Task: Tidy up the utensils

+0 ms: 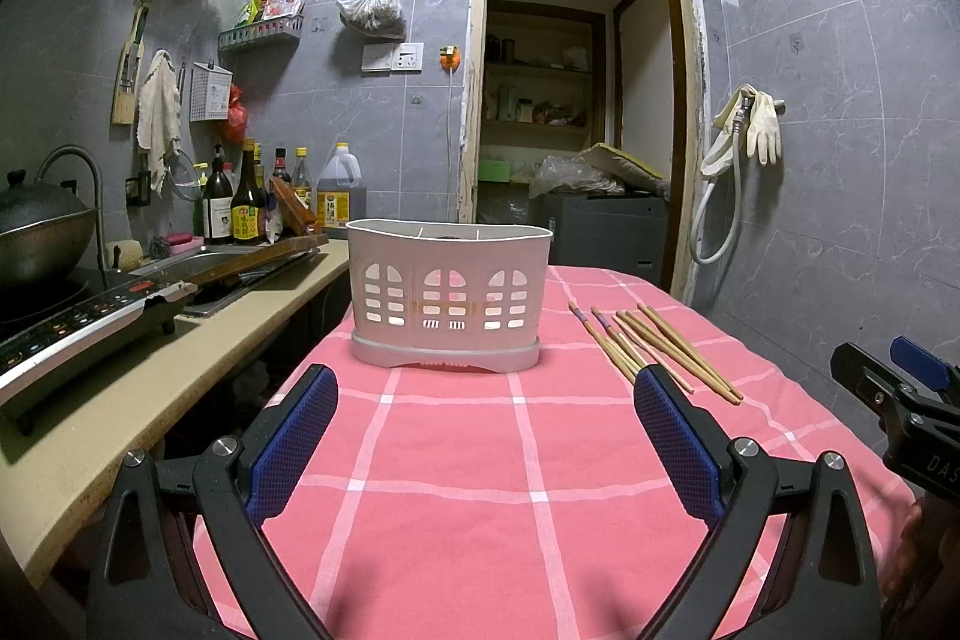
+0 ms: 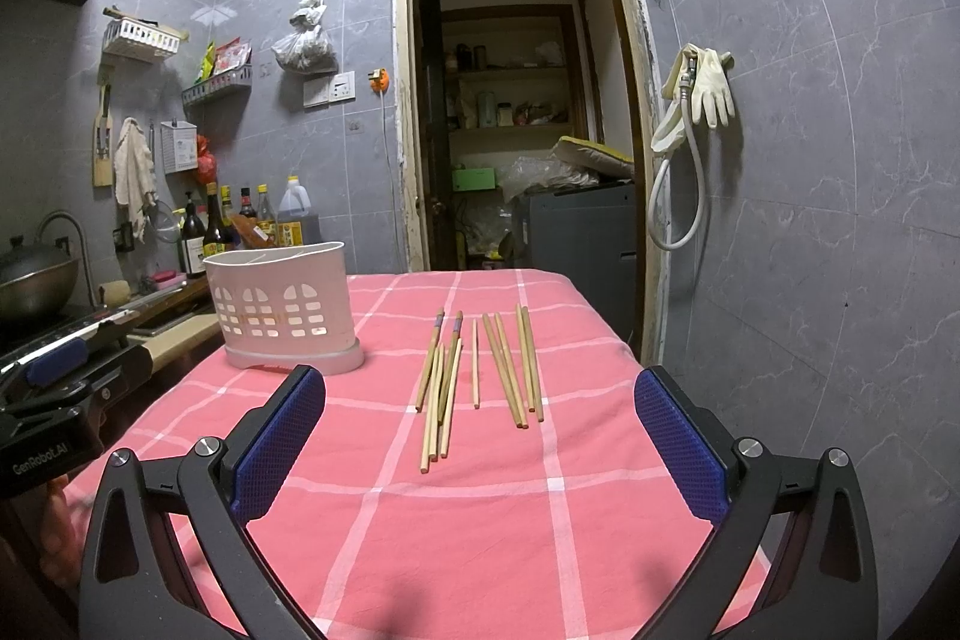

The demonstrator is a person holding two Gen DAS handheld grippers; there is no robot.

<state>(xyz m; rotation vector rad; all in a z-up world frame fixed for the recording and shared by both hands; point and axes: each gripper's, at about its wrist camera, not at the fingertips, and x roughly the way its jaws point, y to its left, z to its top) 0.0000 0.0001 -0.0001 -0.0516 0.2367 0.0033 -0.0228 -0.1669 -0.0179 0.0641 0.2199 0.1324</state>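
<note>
While fingers [image 2: 678,436] gape, chopsticks [image 2: 480,376] lie ahead

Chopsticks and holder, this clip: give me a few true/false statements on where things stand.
1. The chopsticks lie loose on the pink checked tablecloth. True.
2. The white holder lies tipped on its side. False: it stands upright.
3. The right gripper clamps a chopstick. False: its jaws are open and hold nothing.
4. The left gripper is open. True.
5. The chopsticks lie to the holder's right. True.
</note>
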